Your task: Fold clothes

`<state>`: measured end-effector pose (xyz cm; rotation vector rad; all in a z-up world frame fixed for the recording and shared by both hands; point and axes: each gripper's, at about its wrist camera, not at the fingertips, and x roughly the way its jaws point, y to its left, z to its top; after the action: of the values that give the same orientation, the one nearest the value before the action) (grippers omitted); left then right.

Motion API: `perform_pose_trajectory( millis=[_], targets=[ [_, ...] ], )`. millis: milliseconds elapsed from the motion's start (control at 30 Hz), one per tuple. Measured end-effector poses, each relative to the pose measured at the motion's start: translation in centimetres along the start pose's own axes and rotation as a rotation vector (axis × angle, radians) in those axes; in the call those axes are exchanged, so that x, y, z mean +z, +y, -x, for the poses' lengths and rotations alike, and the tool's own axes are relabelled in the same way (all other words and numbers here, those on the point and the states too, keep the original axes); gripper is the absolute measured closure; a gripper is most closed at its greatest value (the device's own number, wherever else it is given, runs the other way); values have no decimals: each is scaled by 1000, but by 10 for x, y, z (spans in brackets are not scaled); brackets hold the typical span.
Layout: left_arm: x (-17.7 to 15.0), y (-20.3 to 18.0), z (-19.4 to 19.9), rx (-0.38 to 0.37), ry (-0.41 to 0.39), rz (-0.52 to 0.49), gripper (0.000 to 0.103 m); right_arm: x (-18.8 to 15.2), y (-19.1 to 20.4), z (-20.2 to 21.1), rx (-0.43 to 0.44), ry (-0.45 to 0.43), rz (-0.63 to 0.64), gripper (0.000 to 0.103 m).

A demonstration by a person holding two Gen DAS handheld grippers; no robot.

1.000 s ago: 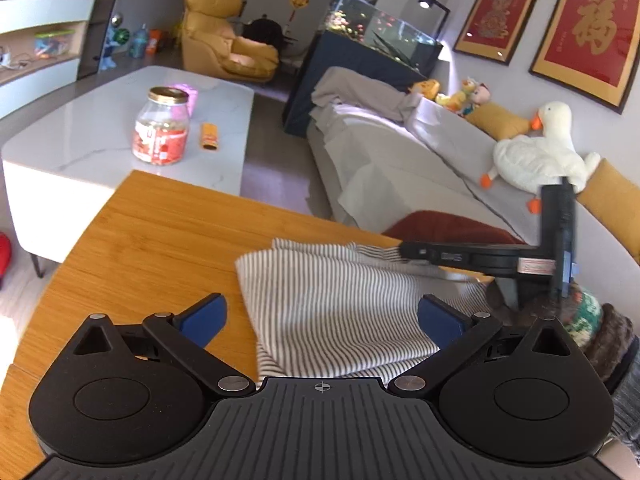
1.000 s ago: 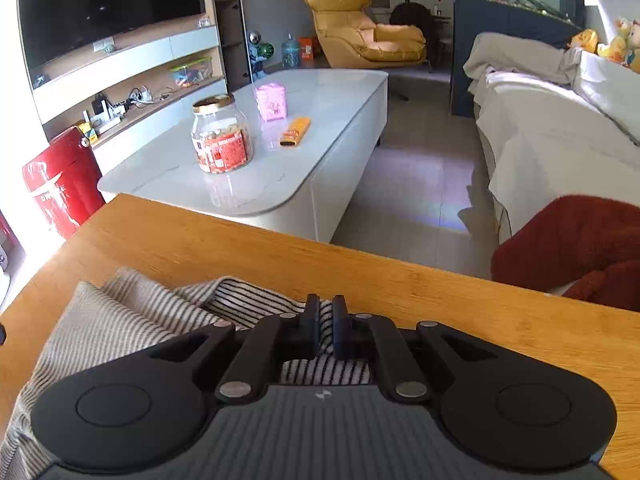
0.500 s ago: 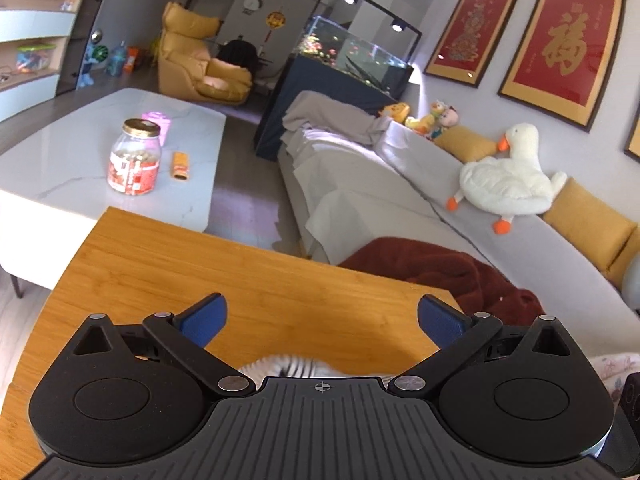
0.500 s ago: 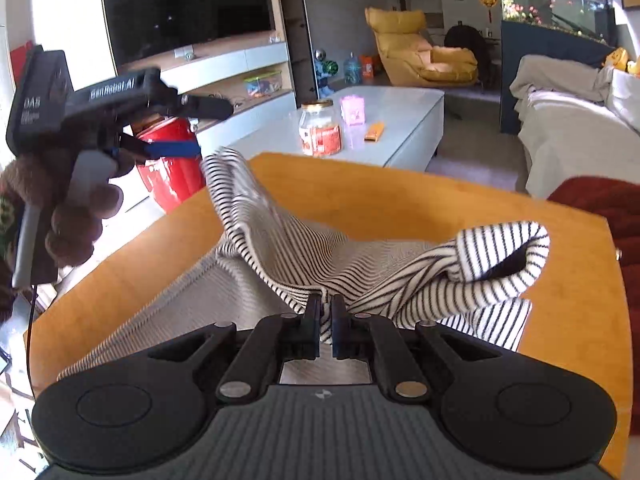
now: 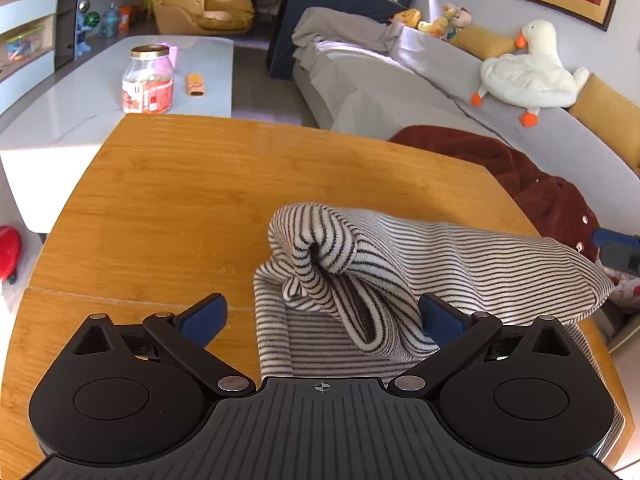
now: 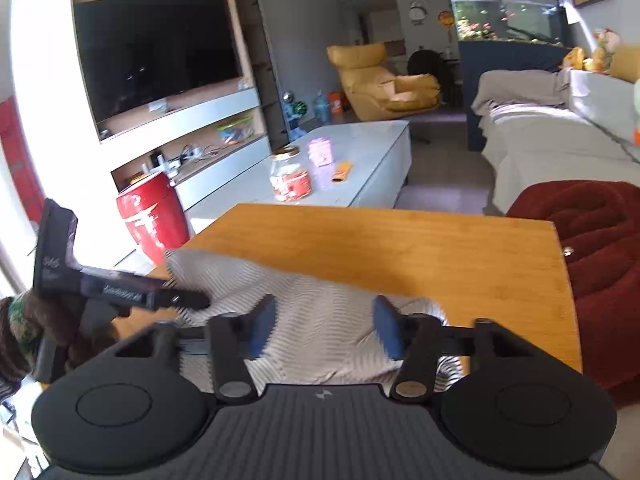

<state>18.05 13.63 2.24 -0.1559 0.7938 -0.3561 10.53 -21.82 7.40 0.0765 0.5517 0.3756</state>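
Observation:
A grey-and-white striped garment (image 5: 460, 256) lies bunched on the wooden table (image 5: 180, 200), with a rolled sleeve end (image 5: 320, 248) on top. My left gripper (image 5: 322, 314) hovers open over the garment's near edge; a fold of cloth sits loose between its blue pads (image 5: 204, 316), close to the right one. In the right wrist view the garment (image 6: 320, 312) lies blurred under my right gripper (image 6: 324, 328), whose jaws are opening with no cloth pinched. The left gripper (image 6: 192, 300) shows there at the left, over the garment's edge.
A dark red blanket (image 6: 600, 248) lies past the table's right edge, on the grey sofa (image 5: 400, 92). Beyond the table stands a white coffee table (image 5: 80, 96) with a jar (image 5: 148, 80). A red bin (image 6: 152, 216) stands left of the wooden table.
My right gripper, shut on the lifted striped cloth before, has opened and let it go; the garment now lies folded over on the table. My left gripper has come down over it.

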Motion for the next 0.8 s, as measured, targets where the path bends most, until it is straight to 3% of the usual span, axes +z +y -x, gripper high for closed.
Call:
perform_pose_trajectory(
  millis=[167,267,333,367,433,467,600,733,800],
  targets=[
    [2,8,13,-59,-23,107,0,-19,-30,-28,-102,73,-119,30],
    [10,12,16,-122,-47,217,6,-35,-38,-42,-106,108,-159,44],
    [17,14,13,-171,-44,285,15,-40,-42,-48,-97,118,-192,49],
    [20,15,10,-193,-40,314,16,-40,-43,-49,-86,118,-205,51],
    [23,14,-3,-215,-11,351,16,-39,-47,-49,-42,118,-229,68],
    [24,13,-10,-213,5,363,18,-39,-46,-49,-31,116,-235,70],
    [23,10,-36,-244,63,413,38,-35,-40,-56,-27,95,-215,78],
    [34,6,-48,-238,43,402,57,-25,-42,-69,-14,74,-210,81],
    [44,4,-49,-220,17,382,60,-15,-44,-77,-6,58,-206,82]
  ],
)
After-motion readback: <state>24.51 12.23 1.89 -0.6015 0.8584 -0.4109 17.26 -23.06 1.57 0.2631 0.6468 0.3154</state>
